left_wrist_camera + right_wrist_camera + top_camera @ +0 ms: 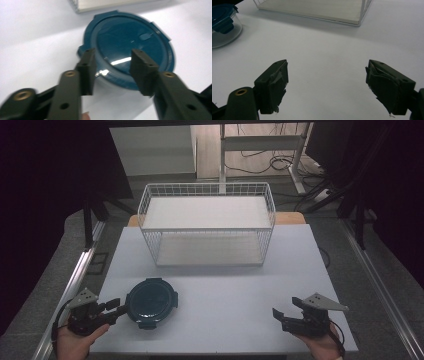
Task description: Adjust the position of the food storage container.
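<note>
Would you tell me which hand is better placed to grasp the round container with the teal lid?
Left: its tool sits right at the teal-lidded round container, while the right tool is far across the table.

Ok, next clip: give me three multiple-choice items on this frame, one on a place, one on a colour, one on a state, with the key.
1. Where does the round container stand on the table?
A. Inside the wire basket
B. Near the front edge, on the left, by the left gripper
C. In front of the right gripper

2. What colour is the container's lid?
A. Dark teal blue
B. Red
C. White

3. How does the right gripper stand?
A. Clamped on the container
B. Shut on nothing
C. Open over bare table

Key: 1 B, the high view shows it just ahead of the left gripper, in front of the white wire basket. 2 A, the left gripper view shows the lid dark teal blue. 3 C, the right gripper view shows its jaws spread with only table between them.
</note>
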